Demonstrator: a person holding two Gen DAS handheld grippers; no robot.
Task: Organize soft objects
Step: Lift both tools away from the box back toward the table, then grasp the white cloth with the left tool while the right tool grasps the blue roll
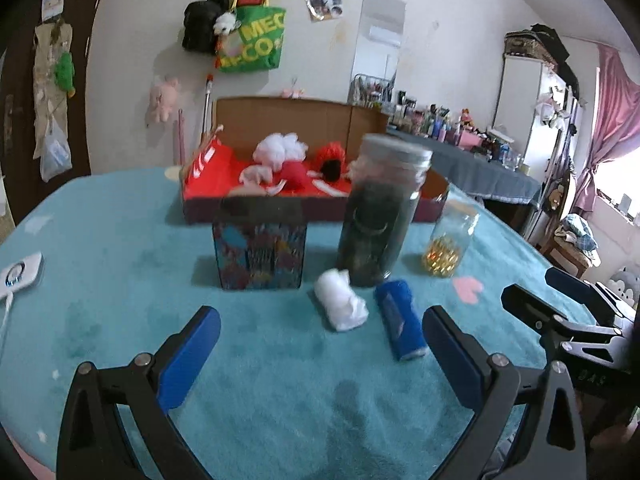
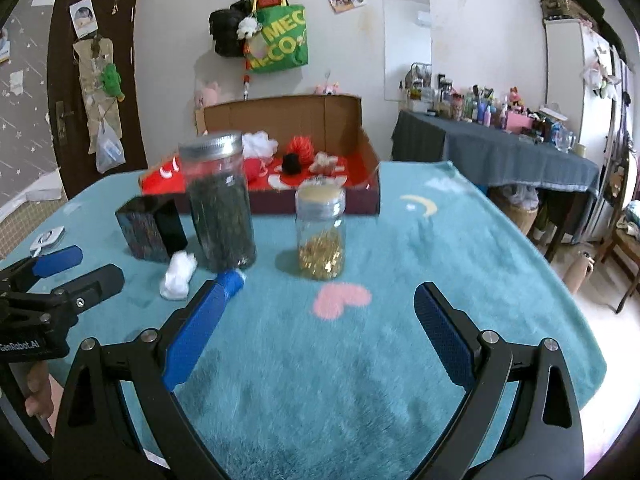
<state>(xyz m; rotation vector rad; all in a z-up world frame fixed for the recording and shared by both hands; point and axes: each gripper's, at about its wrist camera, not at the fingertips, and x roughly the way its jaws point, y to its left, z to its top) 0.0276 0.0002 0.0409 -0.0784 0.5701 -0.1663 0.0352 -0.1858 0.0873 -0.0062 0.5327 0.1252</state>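
Nearest the cameras, both grippers stood over the teal blanket [image 1: 280, 380] that covered the tabletop. The left gripper [image 1: 320, 354] had its jaws spread wide with nothing between them. The right gripper [image 2: 316, 336] was likewise released and empty, its pads clear of everything.

Just beyond lay the two loose soft items. The white cloth bundle [image 1: 341, 300] sat ahead of the left gripper, slightly to its right. The blue roll [image 1: 398, 322] lay just beside it, close to the left gripper's right finger; in the right wrist view its end showed just past that gripper's left finger. Both rested at the foot of the tall dark jar [image 1: 378, 216], the white bundle appearing to touch or nearly touch it. The patterned box [image 1: 260, 248] stood to the left, the small jar of gold bits [image 2: 320, 236] to the right and apart.

Farthest back, the open cardboard box [image 1: 288, 116] with red lining already held several soft pieces, and was judged the likely destination.

Assessment: the step in hand appeared to be the approach to a pick. Recommended practice: take one item per gripper, centre the jaws squarely across each, come in low from the near side, and close gently, since a sideways nudge could topple the tall jar. Lift clear above the jar lids before carrying to the box.
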